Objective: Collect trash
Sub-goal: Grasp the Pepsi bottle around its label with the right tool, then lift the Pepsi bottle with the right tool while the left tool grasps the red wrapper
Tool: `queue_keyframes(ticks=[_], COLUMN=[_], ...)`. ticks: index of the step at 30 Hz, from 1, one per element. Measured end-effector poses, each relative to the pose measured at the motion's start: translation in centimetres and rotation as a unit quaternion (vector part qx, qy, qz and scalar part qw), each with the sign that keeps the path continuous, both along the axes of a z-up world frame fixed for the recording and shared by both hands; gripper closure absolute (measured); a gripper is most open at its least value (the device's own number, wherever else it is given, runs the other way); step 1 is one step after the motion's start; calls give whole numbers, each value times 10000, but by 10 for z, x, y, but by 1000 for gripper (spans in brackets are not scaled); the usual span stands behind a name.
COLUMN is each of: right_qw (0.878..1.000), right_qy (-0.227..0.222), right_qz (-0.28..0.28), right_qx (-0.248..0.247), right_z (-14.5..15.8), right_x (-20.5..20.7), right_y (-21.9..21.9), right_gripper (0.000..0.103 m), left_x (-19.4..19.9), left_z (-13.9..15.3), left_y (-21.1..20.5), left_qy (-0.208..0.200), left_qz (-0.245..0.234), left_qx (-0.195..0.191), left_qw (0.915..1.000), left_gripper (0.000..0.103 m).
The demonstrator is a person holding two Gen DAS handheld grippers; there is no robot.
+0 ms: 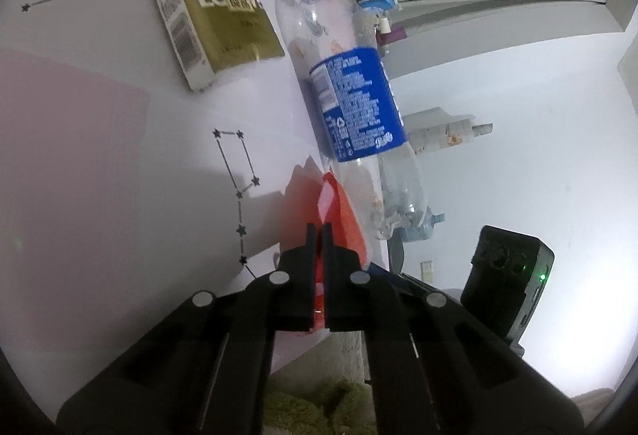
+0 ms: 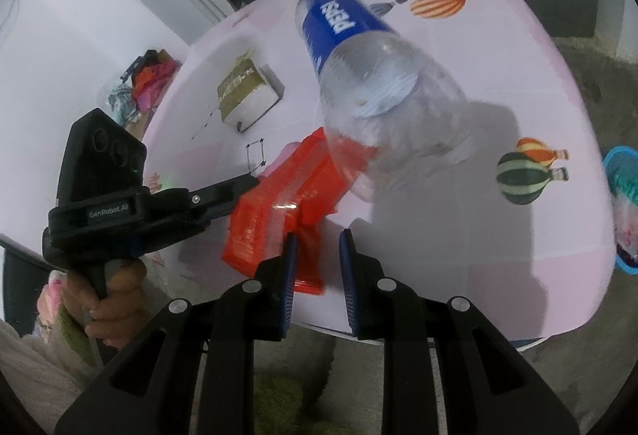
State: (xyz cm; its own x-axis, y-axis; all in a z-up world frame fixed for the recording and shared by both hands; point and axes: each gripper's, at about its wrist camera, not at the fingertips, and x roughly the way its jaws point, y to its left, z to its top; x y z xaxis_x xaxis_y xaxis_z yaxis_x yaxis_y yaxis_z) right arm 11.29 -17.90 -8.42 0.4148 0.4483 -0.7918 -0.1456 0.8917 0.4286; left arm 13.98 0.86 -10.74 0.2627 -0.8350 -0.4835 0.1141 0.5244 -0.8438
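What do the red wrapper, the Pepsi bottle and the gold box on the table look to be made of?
Red wrapper: thin glossy plastic film, judging by its creases and shine; left gripper pinches it.
Pepsi bottle: clear thin plastic, dented, with a printed blue label.
Gold box: probably coated cardboard, with a metallic gold face and white printed sides.

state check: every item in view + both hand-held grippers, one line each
Left hand-held gripper: shut on red wrapper.
Right hand-held gripper: open, holding nothing.
Red wrapper: flat on table, edge pinched.
Plastic bottle: capped, looks empty, upright on the table.
Gold box: closed, lying flat.
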Motion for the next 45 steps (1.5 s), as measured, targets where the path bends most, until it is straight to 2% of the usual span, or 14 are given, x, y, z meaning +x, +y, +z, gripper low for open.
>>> queue_keyframes(ticks=[11, 14, 16, 18, 19, 21, 24, 28, 30, 34, 37, 41, 45], right_qw=[9959, 9938, 9919, 9880, 9855, 9806, 9794, 9731, 9763, 9828, 9911, 9931, 9936], right_qy=[-895, -1049, -1116, -1199, -1220, -1210, -1073, -670, -529, -461, -294, -172, -183], right_qz=[-79, -250, -353, -398, -387, -333, 78, 503, 456, -84, -627, -1042, -1020], right_qx=[-139, -252, -496, -888, -1114, -1507, -1708, -2147, -2046, -1787, -1133, -502, -459], right_z=[60, 72, 79, 83, 84, 84, 76, 54, 47, 46, 41, 34, 33], right_x=[7, 20, 33, 48, 58, 74, 105, 136, 138, 118, 84, 42, 28], right_y=[-15, -23, -23, -22, -20, -15, 0, 24, 22, -7, -43, -64, -60], right_gripper=[81, 72, 66, 50, 47, 45, 43, 46, 51, 51, 51, 51, 51], left_x=[6, 6, 2, -1, -2, -4, -8, -12, -13, -12, -11, -7, -8], left_z=[7, 7, 9, 13, 15, 20, 28, 35, 38, 40, 47, 58, 72], left_y=[28, 27, 26, 20, 19, 16, 14, 15, 16, 11, 4, -6, -13], left_qy=[-64, -80, -129, -246, -290, -382, -490, -592, -624, -606, -674, -859, -1284], left_qz=[407, 357, 264, 204, 178, 136, 89, 82, 56, -65, -151, -141, 26], left_qx=[9, 105, 205, 392, 471, 654, 862, 1016, 1074, 1291, 1481, 1749, 2160], left_qw=[9991, 9993, 9994, 9987, 9983, 9970, 9950, 9930, 9922, 9898, 9866, 9807, 9679], left_gripper=[103, 103, 103, 95, 91, 80, 68, 62, 59, 50, 36, 35, 32])
